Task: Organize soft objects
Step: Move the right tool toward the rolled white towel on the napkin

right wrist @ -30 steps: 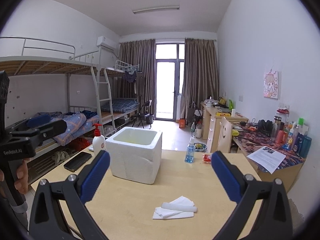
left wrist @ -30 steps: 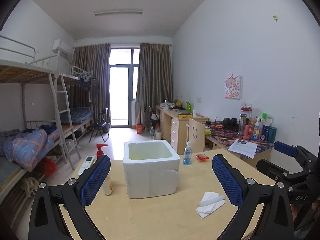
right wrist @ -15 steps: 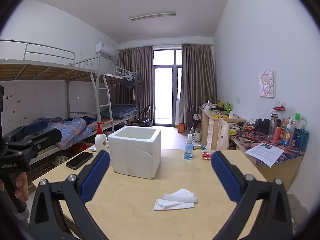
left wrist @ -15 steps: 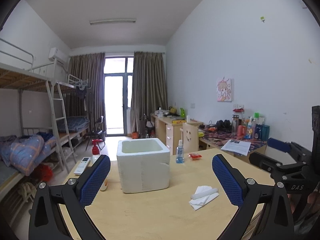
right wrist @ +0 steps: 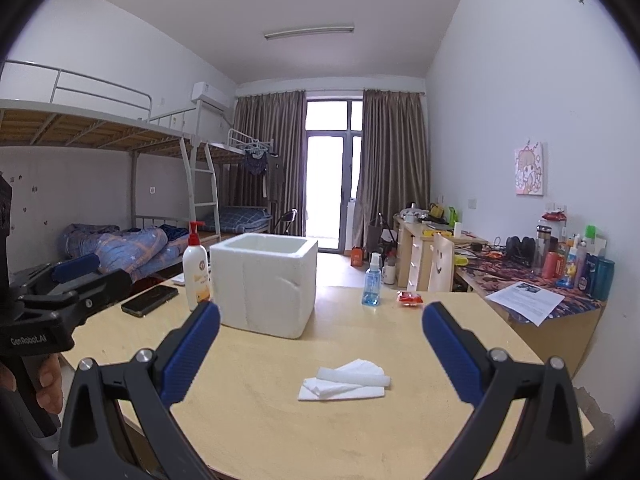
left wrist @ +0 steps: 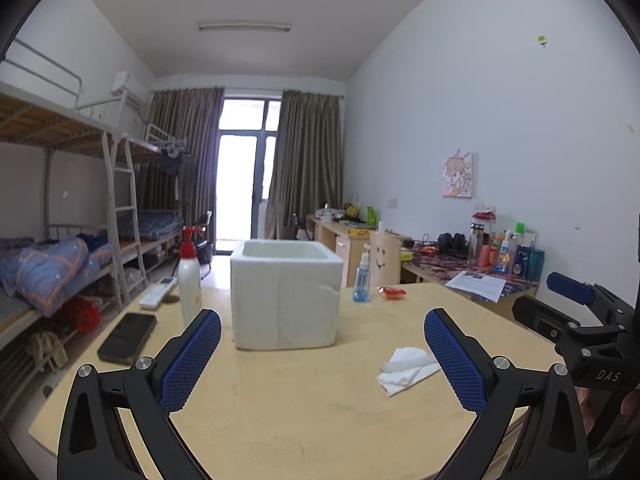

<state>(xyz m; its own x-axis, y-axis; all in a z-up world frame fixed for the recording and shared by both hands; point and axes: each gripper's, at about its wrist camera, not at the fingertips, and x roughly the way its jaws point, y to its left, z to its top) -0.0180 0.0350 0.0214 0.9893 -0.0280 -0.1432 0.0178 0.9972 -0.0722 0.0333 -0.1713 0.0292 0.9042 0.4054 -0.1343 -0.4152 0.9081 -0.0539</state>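
A: In the left wrist view, what do you see?

B: The left gripper (left wrist: 322, 354) hangs with its jaws wide apart and empty. The white foam box (left wrist: 286, 294) stands ahead on the pale wooden table (left wrist: 304, 412); the folded white tissue with a small foam roll (left wrist: 408, 368) lies to its right.

A: And the right wrist view?

B: The right gripper (right wrist: 320, 346) is also spread and empty, and the tissue lies just in front of it. I think the reach is not yet begun; next it must lower onto the tissue.

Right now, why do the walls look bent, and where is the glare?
Both wrist views are fisheye, so walls curve and corners go black. In the left view the balcony door is blown out white; same door in the right view. The table looks evenly lit and sharp.
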